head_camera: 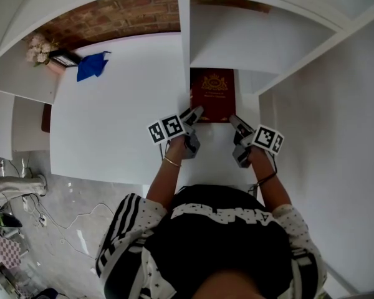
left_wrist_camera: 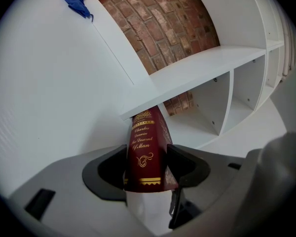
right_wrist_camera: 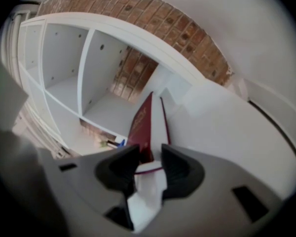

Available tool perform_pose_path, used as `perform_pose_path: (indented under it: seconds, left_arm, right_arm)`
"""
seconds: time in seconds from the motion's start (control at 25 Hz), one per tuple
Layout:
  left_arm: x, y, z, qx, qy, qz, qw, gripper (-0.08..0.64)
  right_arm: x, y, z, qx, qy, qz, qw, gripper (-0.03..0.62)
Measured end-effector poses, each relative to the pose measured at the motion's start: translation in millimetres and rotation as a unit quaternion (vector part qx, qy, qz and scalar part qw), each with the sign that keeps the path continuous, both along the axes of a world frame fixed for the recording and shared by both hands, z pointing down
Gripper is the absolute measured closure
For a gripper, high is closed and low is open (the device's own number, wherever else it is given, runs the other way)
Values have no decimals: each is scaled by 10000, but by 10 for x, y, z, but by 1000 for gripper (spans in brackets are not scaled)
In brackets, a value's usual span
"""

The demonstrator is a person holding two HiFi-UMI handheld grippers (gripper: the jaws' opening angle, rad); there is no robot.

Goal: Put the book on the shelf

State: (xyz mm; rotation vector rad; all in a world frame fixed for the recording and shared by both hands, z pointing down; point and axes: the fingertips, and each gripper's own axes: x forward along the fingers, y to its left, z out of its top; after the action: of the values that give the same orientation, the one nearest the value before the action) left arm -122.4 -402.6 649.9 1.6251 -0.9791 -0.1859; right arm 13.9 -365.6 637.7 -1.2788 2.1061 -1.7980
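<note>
Maroon book (head_camera: 212,95), gilt crest on the cover. Head view: it lies just ahead of both pairs of jaws, its far end at the mouth of a white shelf (head_camera: 262,42) compartment, with the white desk (head_camera: 112,123) spreading out left of the left jaws. The left gripper (head_camera: 195,113) is at the near spine corner and the right gripper (head_camera: 235,121) at the opposite near corner.

Left gripper view: the jaws are closed on the gilt-lettered spine, and the book (left_wrist_camera: 147,147) runs forward from them under a shelf board.

Right gripper view: the jaws are clamped on the page-edge side, and the book (right_wrist_camera: 142,122) extends ahead into the compartment.
</note>
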Motion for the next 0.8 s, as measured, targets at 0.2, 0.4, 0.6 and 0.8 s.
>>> perform_pose_path:
  seconds: [0.2, 0.4, 0.6, 0.8]
  left_arm:
    - [-18, -50, -28, 33, 10, -135, 9999, 281]
    - [-34, -58, -21, 33, -143, 15, 9999, 281]
    - [-66, -72, -39, 70, -132, -2, 9999, 281]
    - [-60, -30, -48, 49, -153, 115, 9998, 281]
  right_arm:
    - [0, -81, -11, 72, -43, 54, 10000, 440]
    - [-19, -176, -25, 145, -48, 74, 9999, 446]
    - [-15, -253, -15, 95, 36, 128, 9999, 451]
    - [-16, -304, -27, 159, 11, 134, 9998, 453]
